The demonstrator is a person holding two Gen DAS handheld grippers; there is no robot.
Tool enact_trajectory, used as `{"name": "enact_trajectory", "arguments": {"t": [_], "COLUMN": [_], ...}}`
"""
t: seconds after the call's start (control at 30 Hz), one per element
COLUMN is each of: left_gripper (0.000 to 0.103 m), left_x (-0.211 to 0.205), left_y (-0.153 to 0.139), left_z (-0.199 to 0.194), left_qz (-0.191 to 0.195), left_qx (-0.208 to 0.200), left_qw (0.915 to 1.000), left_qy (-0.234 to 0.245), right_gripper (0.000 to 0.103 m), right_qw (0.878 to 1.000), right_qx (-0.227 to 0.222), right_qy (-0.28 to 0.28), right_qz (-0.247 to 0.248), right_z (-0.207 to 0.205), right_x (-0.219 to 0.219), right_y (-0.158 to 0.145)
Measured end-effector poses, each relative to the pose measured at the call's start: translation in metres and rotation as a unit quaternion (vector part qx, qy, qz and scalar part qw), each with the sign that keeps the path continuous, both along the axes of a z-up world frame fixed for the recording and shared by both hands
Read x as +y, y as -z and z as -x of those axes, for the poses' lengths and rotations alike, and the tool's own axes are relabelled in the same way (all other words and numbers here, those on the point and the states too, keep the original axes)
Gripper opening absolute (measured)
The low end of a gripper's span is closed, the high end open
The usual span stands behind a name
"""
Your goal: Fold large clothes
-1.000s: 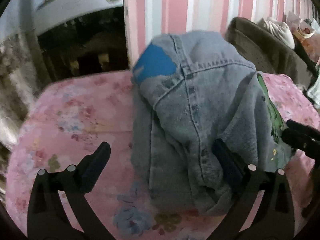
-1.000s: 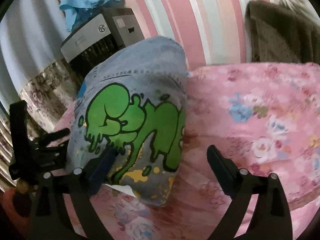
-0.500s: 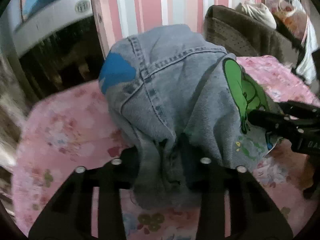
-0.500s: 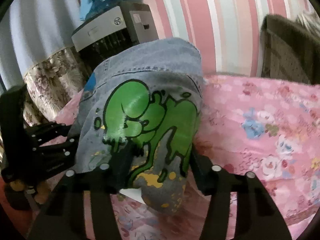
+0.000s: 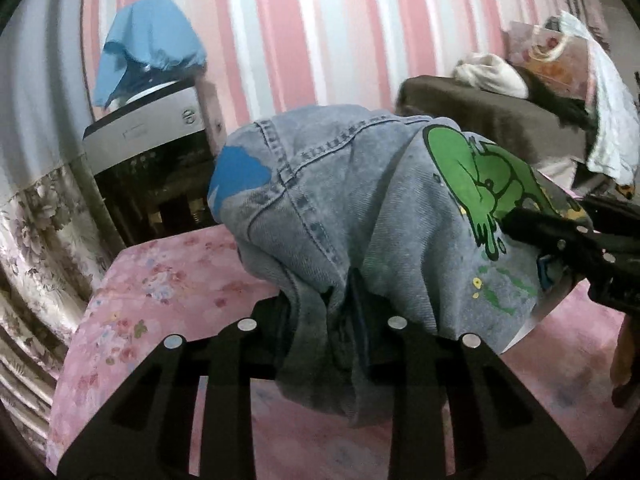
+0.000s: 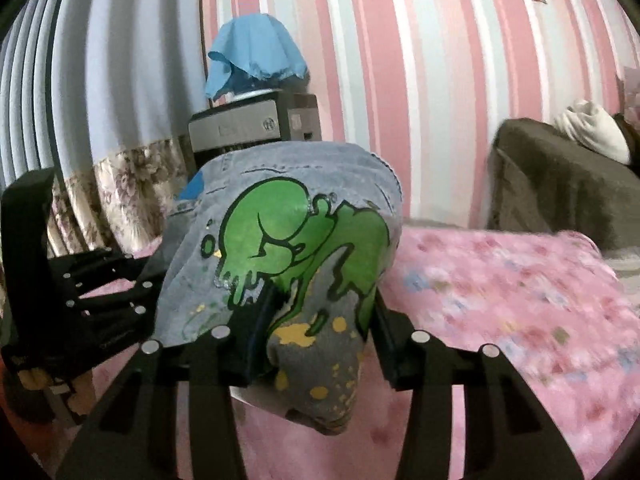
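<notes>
**Faded Blue Denim, Green Print, Pink All Round**

The jacket point(image 5: 340, 200) is washed-out blue denim with a bright green cartoon print point(image 6: 304, 240) outlined in black, yellow splatters and a solid blue patch point(image 5: 240, 172). The bedspread point(image 6: 500, 280) is pink with flowers. The wall point(image 5: 320, 32) has pink, white and pale blue stripes. Both grippers are black.

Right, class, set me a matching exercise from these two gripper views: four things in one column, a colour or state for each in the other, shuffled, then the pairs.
Things:
1. denim garment
2. cartoon print
3. cloth on the appliance
4. bed cover

Descriptions:
A. pink, floral
B. plain blue, draped
C. green with black outline
D. clamped by both the left gripper and right gripper

Pairs: 1-D, 2-C, 3-B, 4-A
</notes>
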State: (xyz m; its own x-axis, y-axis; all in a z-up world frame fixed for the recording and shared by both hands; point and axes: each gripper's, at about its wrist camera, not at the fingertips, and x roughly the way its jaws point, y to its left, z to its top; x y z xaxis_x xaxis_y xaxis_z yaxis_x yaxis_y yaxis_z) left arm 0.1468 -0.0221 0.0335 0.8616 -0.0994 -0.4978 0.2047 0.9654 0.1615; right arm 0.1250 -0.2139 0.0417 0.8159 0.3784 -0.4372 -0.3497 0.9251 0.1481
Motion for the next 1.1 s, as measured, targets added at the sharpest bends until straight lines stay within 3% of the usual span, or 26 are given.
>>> {"name": "enact_trajectory", "arguments": {"t": [0.13,0.3,0.47,0.53,0.6,0.67,0.7,0.8,0.97,1.1], "left_gripper": [0.027,0.030,0.038,0.043,0.054,0.093,0.100,0.100,0.100,0.100], "left_x": [-0.021,-0.035,-0.032,-0.029,-0.029,-0.027,-0.025,-0.013,-0.002,0.009], "left_y": [0.016,0.071,0.069,0.067,0.065,0.062,0.059,0.053,0.044,0.034], "left_z": [0.025,0.028,0.031,0.032,0.035,0.037,0.041,0.053,0.072,0.091], "left_qz": [-0.005,-0.049,-0.039,-0.038,-0.042,-0.050,-0.050,-0.026,-0.016,-0.009], "left_qx": [0.028,0.071,0.065,0.058,0.047,0.027,0.016,0.009,-0.009,-0.061], "left_qw": [0.9995,0.9958,0.9968,0.9973,0.9979,0.9983,0.9982,0.9993,0.9991,0.9944], "left_qy": [0.014,0.029,0.027,0.024,0.016,-0.013,-0.028,-0.023,-0.038,-0.085], "right_gripper": [0.045,0.047,0.052,0.063,0.081,0.090,0.091,0.101,0.101,0.101], "right_qw": [0.999,0.994,0.994,0.994,0.994,0.993,0.993,0.995,0.996,0.990], "right_qx": [0.033,0.078,0.095,0.092,0.074,0.072,0.071,0.070,0.032,0.009], "right_qy": [0.007,0.013,0.012,0.019,0.027,0.027,0.032,0.039,0.089,0.142], "right_qz": [0.031,0.081,0.048,0.054,0.077,0.089,0.090,0.064,-0.004,0.017], "right_z": [0.023,0.019,0.018,0.020,0.026,0.031,0.035,0.046,0.077,0.095], "right_x": [-0.016,-0.010,-0.023,-0.023,-0.022,-0.019,-0.020,-0.029,-0.047,-0.048], "right_y": [0.020,0.056,0.060,0.060,0.058,0.057,0.056,0.049,0.039,0.047]}}
